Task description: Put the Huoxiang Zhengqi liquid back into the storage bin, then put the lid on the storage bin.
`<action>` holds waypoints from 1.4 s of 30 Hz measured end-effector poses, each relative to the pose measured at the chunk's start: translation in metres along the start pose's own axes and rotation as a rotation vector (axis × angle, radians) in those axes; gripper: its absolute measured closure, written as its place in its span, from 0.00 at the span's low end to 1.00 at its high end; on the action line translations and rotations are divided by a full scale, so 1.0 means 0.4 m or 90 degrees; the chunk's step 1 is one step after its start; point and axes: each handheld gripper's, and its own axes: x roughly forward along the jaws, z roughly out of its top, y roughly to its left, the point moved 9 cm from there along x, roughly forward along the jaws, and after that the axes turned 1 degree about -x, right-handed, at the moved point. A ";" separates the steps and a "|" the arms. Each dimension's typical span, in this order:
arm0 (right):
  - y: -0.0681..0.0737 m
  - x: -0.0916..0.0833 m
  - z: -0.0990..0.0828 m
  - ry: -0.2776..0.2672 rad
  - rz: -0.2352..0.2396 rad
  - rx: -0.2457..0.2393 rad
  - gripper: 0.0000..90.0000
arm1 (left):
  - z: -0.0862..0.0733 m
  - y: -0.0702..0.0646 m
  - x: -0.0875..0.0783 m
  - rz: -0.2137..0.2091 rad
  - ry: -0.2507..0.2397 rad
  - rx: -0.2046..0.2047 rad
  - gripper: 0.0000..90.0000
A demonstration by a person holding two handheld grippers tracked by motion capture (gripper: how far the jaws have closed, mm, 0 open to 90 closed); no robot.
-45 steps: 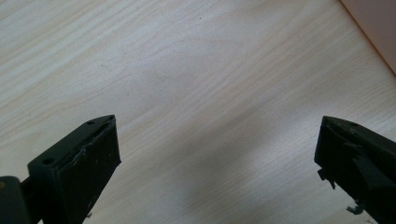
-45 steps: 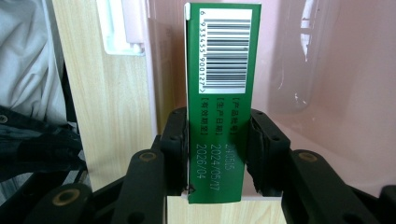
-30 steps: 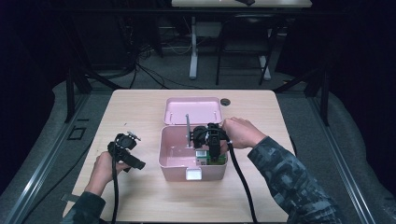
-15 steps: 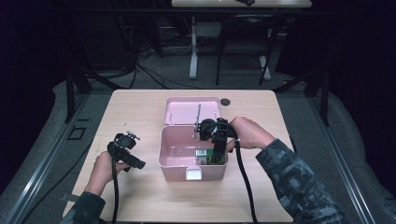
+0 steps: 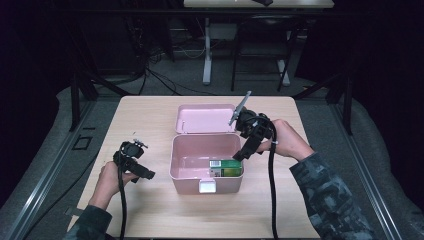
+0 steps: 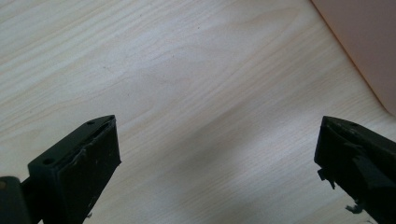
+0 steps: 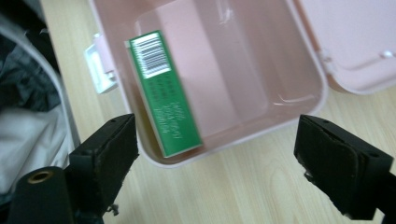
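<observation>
A pink plastic box [image 5: 206, 167] stands open in the middle of the pale wooden counter [image 5: 150, 120], its hinged lid [image 5: 205, 118] laid flat behind it and a white latch [image 5: 208, 186] on its front wall. A green cardboard carton with a barcode [image 5: 227, 167] lies inside, against the box's front right corner. The right hand [image 5: 287, 140] holds the right gripper [image 5: 243, 150] just above the box's right rim, tilted down toward the inside, jaws spread wide and empty. The left hand [image 5: 107, 175] rests on the counter left of the box, its left gripper [image 5: 142, 172] pointing at the box, jaws wide apart over bare wood.
</observation>
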 end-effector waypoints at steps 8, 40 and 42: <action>-0.074 -0.007 -0.027 -0.068 -0.045 0.096 0.12 | 0.010 -0.006 -0.015 -0.001 -0.005 0.007 0.00; -0.206 0.020 -0.018 -0.109 -0.090 0.197 0.11 | 0.099 -0.039 -0.121 -0.020 -0.092 0.024 0.00; -0.210 0.021 -0.012 -0.106 -0.097 0.196 0.11 | 0.108 -0.043 -0.131 -0.026 -0.104 0.022 0.00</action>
